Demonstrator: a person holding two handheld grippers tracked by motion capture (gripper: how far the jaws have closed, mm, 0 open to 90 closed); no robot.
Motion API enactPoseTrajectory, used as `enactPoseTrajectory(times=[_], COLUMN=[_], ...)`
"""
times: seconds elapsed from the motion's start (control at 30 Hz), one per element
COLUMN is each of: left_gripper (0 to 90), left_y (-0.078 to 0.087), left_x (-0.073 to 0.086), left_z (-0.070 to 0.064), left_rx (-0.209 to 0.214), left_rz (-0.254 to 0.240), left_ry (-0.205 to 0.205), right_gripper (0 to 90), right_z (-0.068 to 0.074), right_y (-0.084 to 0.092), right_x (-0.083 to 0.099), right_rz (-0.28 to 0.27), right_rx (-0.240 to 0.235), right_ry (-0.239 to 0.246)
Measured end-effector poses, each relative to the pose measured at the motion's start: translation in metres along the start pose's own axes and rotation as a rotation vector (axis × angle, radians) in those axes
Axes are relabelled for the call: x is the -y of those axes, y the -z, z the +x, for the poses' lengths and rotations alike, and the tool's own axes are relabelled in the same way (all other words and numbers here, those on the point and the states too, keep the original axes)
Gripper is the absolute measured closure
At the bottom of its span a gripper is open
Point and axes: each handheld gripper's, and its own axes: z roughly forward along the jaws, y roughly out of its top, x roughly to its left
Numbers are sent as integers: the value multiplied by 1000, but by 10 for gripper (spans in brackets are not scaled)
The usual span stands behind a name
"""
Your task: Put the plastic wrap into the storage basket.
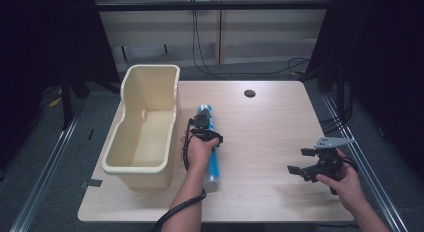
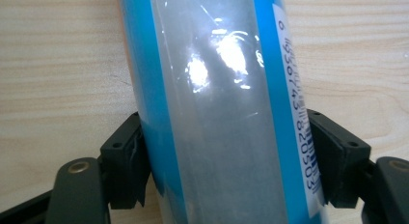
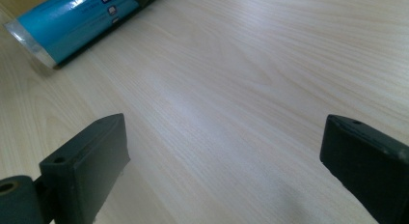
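At the left of the light wooden tabletop a cream plastic tub with a tall back wall stands empty, its open top facing up. Just beside it, at its three o'clock, a long blue and clear plastic-wrapped tube with a barcode label lies flat on the wood, running roughly from twelve to six o'clock.

The left gripper is set across the tube towards its far end. In the left gripper view the two black pads are seen on either side of the tube, against its glossy film, so it is judged to be clamped. The grip should be kept square to the tube's length, and the lift is best made slowly, since the long near end may sag or swing. The tub's rim should be cleared before the tube is lowered, and the tube is best aligned with the tub's long axis.

At about four o'clock on the tabletop the right gripper is held well apart, its jaws wide and empty above bare wood. It could be brought under the tube's free end if support is needed.
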Motion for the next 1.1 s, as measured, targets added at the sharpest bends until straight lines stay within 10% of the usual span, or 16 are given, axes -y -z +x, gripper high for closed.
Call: enactPoseTrajectory(times=[0.2, 0.47, 1.1], left_gripper=[280, 305, 320], left_y=[1, 6, 29], left_x=[-2, 0, -4], left_z=[0, 0, -7], left_rx=[5, 30, 68], left_rz=[26, 91, 122], left_ry=[23, -72, -142], right_gripper=[27, 27, 26], right_z=[-1, -1, -1], right_y=[1, 1, 4], right_x=[0, 0, -1], right_rz=[-3, -9, -31], right_rx=[3, -2, -9], right_ry=[-3, -4, -18])
